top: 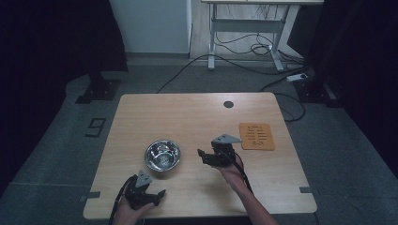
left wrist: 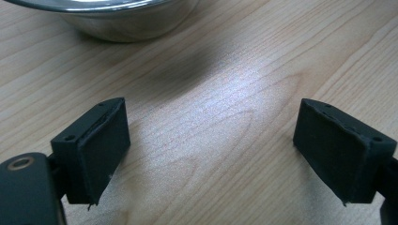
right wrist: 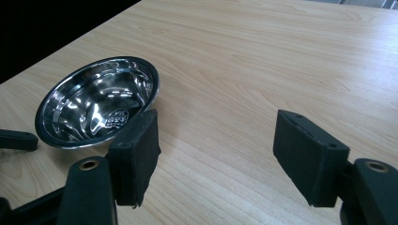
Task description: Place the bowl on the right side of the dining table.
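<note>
Two empty grippers flanked a steel bowl on the wooden surface.

The bowl point(top: 162, 155) sat left of centre; the left gripper point(top: 161, 193) hovered near its 6 o'clock, jaws spread wide, and the right gripper point(top: 201, 153) waited at its 3 o'clock, jaws likewise apart, with an orange mat point(top: 256, 136) farther right.

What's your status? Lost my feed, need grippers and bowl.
Left gripper open, empty, near table edge. Right gripper open, empty, right of bowl. Steel bowl upright, empty, untouched. Nothing between grippers and bowl.
</note>
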`<action>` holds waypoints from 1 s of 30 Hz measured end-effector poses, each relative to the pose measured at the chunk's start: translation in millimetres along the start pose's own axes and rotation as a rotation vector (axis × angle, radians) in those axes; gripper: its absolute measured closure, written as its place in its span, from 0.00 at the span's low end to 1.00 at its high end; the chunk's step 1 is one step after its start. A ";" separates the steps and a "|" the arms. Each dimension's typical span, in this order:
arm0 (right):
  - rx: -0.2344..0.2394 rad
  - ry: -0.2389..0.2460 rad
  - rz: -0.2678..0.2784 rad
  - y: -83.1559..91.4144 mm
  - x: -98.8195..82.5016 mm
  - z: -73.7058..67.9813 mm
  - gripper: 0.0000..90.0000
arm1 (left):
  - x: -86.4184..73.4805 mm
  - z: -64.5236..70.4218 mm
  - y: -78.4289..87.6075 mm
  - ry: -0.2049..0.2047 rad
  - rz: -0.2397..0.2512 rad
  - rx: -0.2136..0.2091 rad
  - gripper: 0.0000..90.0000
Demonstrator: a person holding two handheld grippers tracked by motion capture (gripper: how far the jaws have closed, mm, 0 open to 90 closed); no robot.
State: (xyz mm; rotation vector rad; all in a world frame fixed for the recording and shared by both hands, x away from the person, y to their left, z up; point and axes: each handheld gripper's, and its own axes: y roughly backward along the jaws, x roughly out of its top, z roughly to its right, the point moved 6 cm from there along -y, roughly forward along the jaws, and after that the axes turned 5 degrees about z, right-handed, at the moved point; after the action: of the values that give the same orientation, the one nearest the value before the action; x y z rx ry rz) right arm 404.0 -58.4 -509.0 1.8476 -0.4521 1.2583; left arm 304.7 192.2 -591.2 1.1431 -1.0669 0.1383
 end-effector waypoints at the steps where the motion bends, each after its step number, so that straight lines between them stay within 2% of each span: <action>1: 0.002 0.003 0.000 -0.6 0.7 -0.8 0.35 | 0.0 0.0 0.0 0.000 0.000 0.000 0.12; 30: 0.035 0.014 -0.018 -25.8 10.9 -22.8 0.35 | -0.2 0.0 0.2 -0.001 -0.001 0.000 0.12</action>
State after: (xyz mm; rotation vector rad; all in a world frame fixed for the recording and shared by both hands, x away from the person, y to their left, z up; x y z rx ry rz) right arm 412.9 -23.5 -507.1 1.8670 -0.4075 1.2744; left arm 304.4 192.4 -591.2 1.1445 -1.0673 0.1366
